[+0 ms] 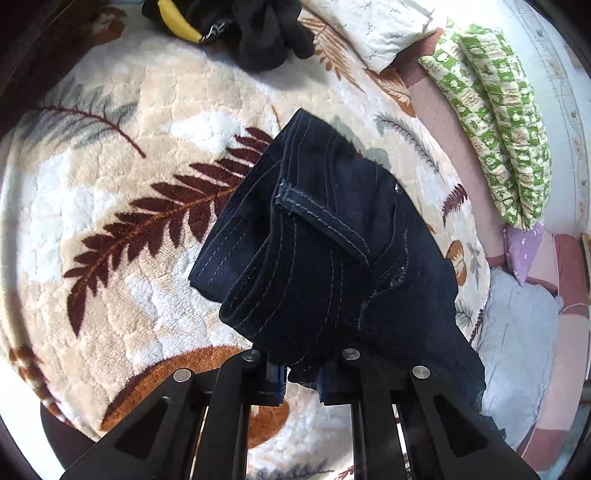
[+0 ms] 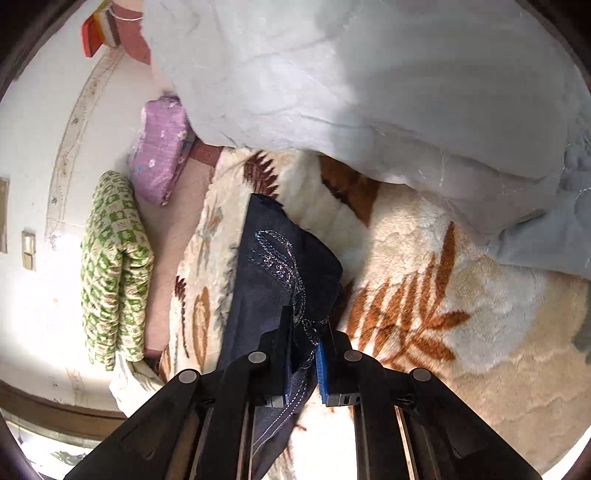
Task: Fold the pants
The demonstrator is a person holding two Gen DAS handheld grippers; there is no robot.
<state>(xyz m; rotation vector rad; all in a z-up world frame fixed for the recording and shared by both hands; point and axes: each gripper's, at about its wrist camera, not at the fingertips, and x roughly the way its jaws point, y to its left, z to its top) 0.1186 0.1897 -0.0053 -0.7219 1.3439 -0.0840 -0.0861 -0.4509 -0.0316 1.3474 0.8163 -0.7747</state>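
Dark blue denim pants (image 1: 314,236) with pale stitching hang over a cream leaf-patterned blanket (image 1: 110,184). In the left wrist view my left gripper (image 1: 301,373) is shut on the waistband end, and the cloth bunches up and away from the fingers, lifted off the blanket. In the right wrist view my right gripper (image 2: 303,373) is shut on another part of the same pants (image 2: 280,266), where glittery embroidery shows. Blue pads (image 2: 322,373) press the fabric from both sides. The stretch of pants between the two grips is hidden.
Black clothing with a yellow stripe (image 1: 221,22) lies at the blanket's far edge beside a white pillow (image 1: 373,29). Green patterned cushions (image 1: 498,129), a purple pillow (image 2: 162,155) and a pale blue quilt (image 2: 351,92) border the blanket. A white wall (image 2: 33,147) stands to the left.
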